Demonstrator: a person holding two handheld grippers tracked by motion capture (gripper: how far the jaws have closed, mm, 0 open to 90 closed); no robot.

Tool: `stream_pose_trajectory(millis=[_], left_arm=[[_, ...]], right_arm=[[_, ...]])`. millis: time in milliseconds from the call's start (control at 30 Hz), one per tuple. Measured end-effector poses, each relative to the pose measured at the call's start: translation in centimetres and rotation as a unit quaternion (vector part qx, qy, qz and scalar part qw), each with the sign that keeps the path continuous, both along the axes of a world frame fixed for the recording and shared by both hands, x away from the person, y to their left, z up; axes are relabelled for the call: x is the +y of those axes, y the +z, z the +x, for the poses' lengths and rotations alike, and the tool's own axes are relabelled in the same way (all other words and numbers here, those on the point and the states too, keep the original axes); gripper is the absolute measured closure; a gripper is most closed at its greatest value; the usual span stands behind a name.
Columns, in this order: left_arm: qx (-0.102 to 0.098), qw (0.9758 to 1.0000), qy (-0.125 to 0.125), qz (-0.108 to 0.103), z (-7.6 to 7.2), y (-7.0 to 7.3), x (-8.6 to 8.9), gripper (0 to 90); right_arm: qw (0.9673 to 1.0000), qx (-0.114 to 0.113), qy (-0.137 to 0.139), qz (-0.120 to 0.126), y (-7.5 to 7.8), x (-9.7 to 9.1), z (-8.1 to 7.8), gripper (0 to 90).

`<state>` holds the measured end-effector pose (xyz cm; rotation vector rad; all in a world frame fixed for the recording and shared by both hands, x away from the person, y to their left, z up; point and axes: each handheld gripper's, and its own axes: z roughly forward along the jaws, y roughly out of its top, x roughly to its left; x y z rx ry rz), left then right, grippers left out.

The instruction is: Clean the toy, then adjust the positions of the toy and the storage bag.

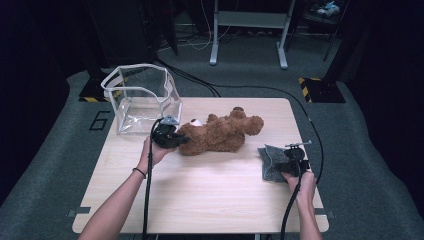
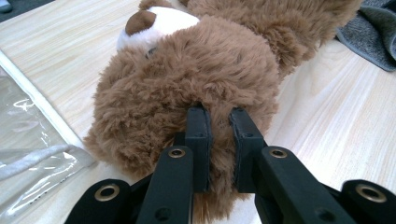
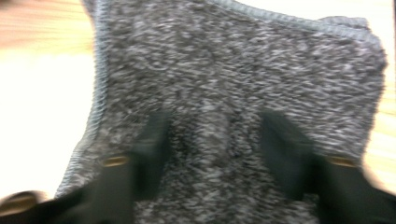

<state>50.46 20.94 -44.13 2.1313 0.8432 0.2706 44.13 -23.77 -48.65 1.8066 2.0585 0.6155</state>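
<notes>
A brown teddy bear (image 1: 220, 134) lies on its side in the middle of the wooden table (image 1: 200, 195), its white muzzle towards the left. My left gripper (image 1: 172, 137) is at the bear's head end. In the left gripper view its jaws (image 2: 220, 116) stand close together, pinching a tuft of the bear's fur (image 2: 196, 70). A grey knitted cloth (image 1: 270, 160) lies at the right side of the table. My right gripper (image 1: 289, 167) is at the cloth's near edge. In the blurred right gripper view the jaws (image 3: 215, 126) stand apart over the cloth (image 3: 233, 60).
A clear plastic box-shaped bag (image 1: 142, 97) stands open at the table's back left corner, and its plastic (image 2: 28, 140) lies just left of the bear. Black cables trail from both grippers across the table and the floor. A white desk frame (image 1: 250, 30) stands beyond the table.
</notes>
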Motion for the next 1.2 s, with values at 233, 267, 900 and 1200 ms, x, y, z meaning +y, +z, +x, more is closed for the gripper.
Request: stream_pose_trajectory(millis=[233,267,900,1200], left_arm=[[-0.008,0.9999,-0.002,0.009,-0.4,-0.1,-0.1,80.5],[-0.013,0.9998,-0.005,0.013,-0.4,-0.1,0.0,80.5],[-0.021,0.9998,0.002,0.005,-1.6,-0.7,0.3,80.4],[-0.027,0.9992,0.030,-0.001,-2.3,0.0,0.0,51.4]], right_arm=[[0.9984,-0.043,0.009,0.034,0.4,-0.8,-2.4,8.0],[0.9984,-0.044,0.008,0.035,0.4,-0.8,-2.7,6.5],[0.9960,-0.085,0.014,0.022,-2.8,-1.5,-6.0,0.0],[0.9941,-0.106,0.009,0.020,-3.3,-1.4,-6.8,0.0]])
